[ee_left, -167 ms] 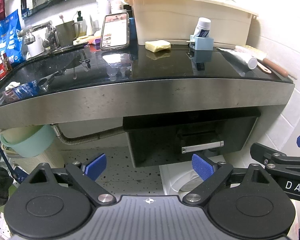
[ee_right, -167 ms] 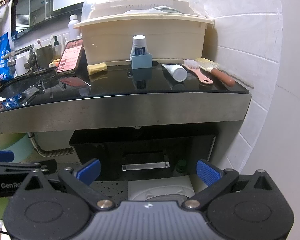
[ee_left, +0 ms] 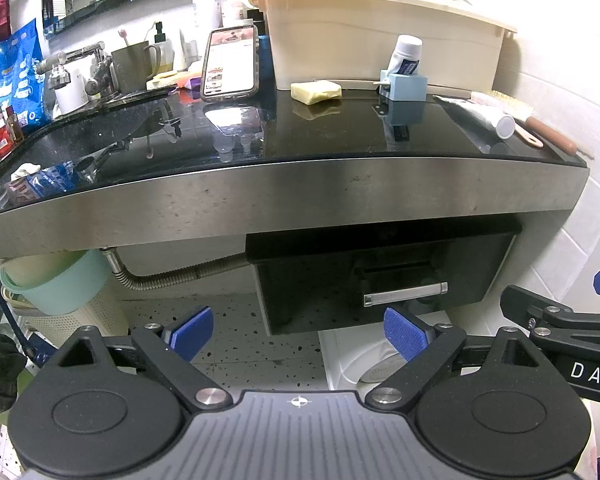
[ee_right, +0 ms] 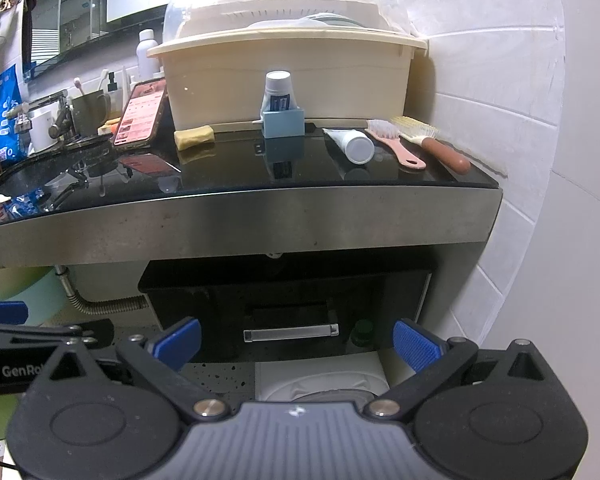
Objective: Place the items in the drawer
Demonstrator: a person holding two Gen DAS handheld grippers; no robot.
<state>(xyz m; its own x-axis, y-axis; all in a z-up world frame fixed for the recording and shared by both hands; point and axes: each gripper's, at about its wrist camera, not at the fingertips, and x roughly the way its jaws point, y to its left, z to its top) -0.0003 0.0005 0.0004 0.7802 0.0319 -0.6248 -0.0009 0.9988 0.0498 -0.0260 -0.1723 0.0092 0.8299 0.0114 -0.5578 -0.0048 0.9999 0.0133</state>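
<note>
A black drawer (ee_left: 320, 284) with a silver handle (ee_left: 405, 294) hangs shut under the black countertop (ee_left: 340, 144); it also shows in the right wrist view (ee_right: 204, 292), handle (ee_right: 291, 333). On the counter lie a yellow soap bar (ee_left: 317, 91), a blue holder with a tube (ee_left: 406, 80), a white tube (ee_left: 480, 114) and two brushes (ee_left: 540, 128). My left gripper (ee_left: 298, 330) is open and empty, below and in front of the drawer. My right gripper (ee_right: 296, 344) is open and empty, level with the handle.
A cream dish rack (ee_right: 288, 80) stands at the back of the counter. A phone (ee_left: 231, 64) leans beside it. A sink tap (ee_left: 76, 68), cup and bottles are at the left. A green basin (ee_left: 60, 284) and hose sit under the counter. Tiled wall (ee_right: 520, 140) at right.
</note>
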